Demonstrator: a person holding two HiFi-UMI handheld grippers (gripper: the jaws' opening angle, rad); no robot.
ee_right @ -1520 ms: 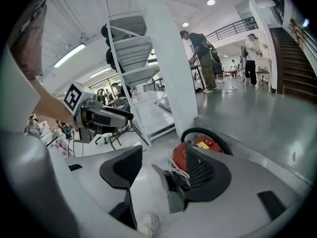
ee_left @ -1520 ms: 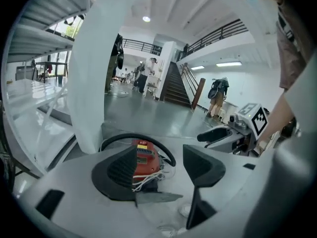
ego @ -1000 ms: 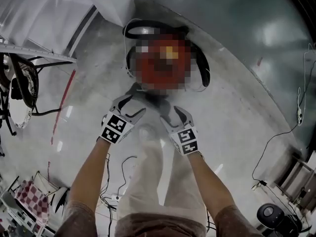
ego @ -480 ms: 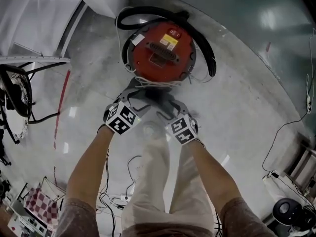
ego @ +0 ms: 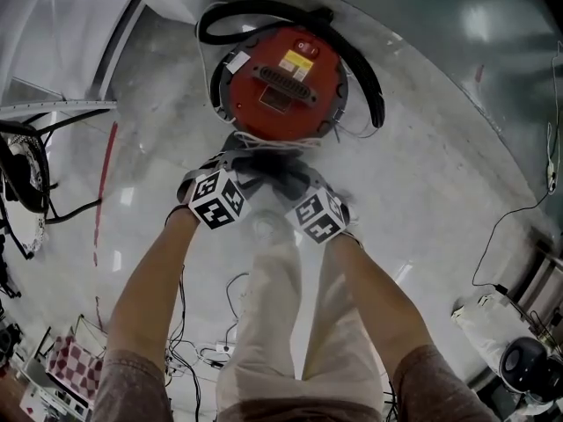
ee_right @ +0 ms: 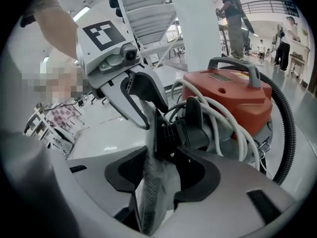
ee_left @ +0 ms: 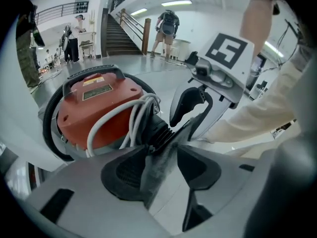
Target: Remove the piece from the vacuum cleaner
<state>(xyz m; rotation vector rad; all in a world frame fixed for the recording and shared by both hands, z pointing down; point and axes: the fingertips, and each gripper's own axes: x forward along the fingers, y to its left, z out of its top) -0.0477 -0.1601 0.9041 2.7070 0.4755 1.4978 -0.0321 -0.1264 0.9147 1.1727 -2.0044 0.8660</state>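
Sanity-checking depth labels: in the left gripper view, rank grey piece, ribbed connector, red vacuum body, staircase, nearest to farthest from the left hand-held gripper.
1. grey piece: in the left hand-held gripper, whose jaws have just been closing on it.
2. ribbed connector: just ahead, centre.
3. red vacuum body: behind that, left.
4. staircase: far back, upper left.

Our hands have come down and forward to the front of the vacuum cleaner (ego: 281, 82), which now sits higher in the head view. A second ago the left gripper (ee_left: 161, 170) and the right gripper (ee_right: 158, 175) hung apart, jaws spread wide and empty. Now they stand close together. Both pairs of jaws have just been closing, and the grey piece (ee_right: 151, 197) now sits between each pair, pads against its sides.
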